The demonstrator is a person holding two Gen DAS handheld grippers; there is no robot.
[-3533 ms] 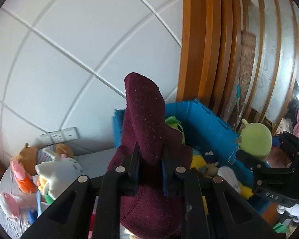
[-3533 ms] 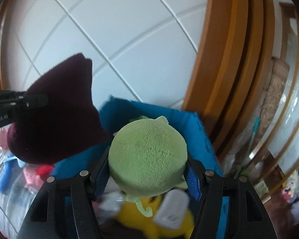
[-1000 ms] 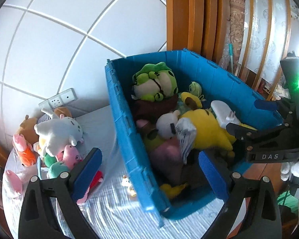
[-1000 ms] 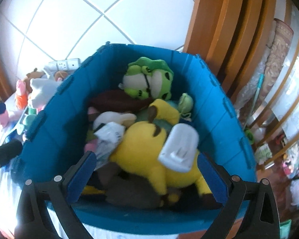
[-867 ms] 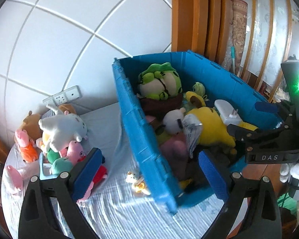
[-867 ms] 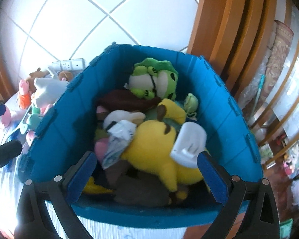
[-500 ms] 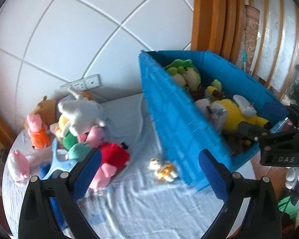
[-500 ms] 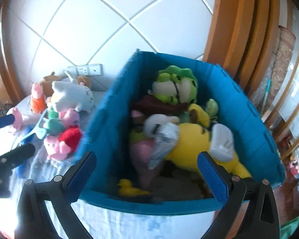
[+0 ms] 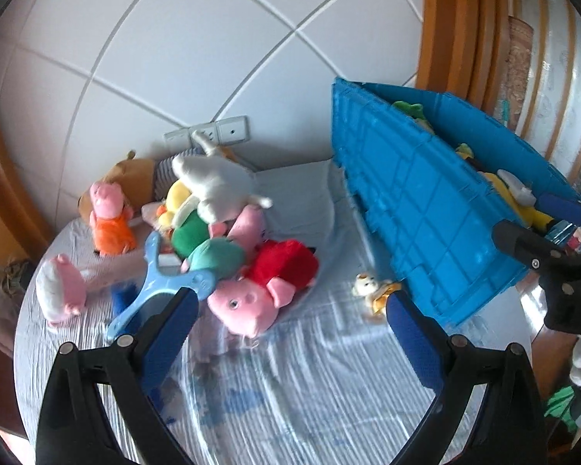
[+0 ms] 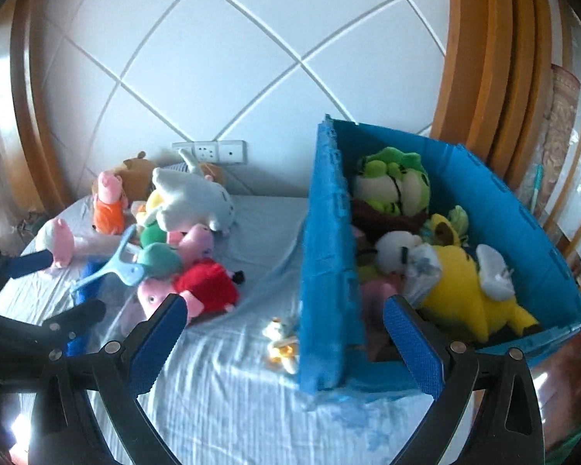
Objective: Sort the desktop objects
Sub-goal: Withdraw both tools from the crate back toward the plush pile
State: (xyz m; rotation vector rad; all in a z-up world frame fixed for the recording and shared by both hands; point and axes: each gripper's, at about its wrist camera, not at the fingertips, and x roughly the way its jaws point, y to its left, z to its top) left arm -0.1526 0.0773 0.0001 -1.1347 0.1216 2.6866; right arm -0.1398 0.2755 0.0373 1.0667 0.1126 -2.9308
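A blue crate [image 9: 418,209] [image 10: 325,255] stands on the right of the table, holding a green frog plush [image 10: 393,182], a yellow plush [image 10: 468,290] and several other toys. A pile of plush toys lies to its left: a pink pig in red [image 9: 267,283] [image 10: 197,283], a white plush [image 9: 213,182] [image 10: 189,197], a pig in orange [image 9: 110,217] [image 10: 108,205] and a light blue hanger [image 9: 155,283] [image 10: 112,263]. A small yellow-white toy [image 9: 372,288] [image 10: 281,339] lies beside the crate. My left gripper [image 9: 290,333] and right gripper [image 10: 286,341] are both open and empty, above the table.
The round table carries a pale blue striped cloth [image 9: 290,387] [image 10: 228,387]. A white tiled wall with sockets [image 9: 209,135] [image 10: 213,151] is behind. An orange wooden door frame [image 9: 445,27] [image 10: 480,58] rises at the right. The right gripper's arm shows at the right edge of the left wrist view.
Both grippers let go of their plush toys into the crate, opened, and have swung left and back, so the toy pile and table now fill the views.
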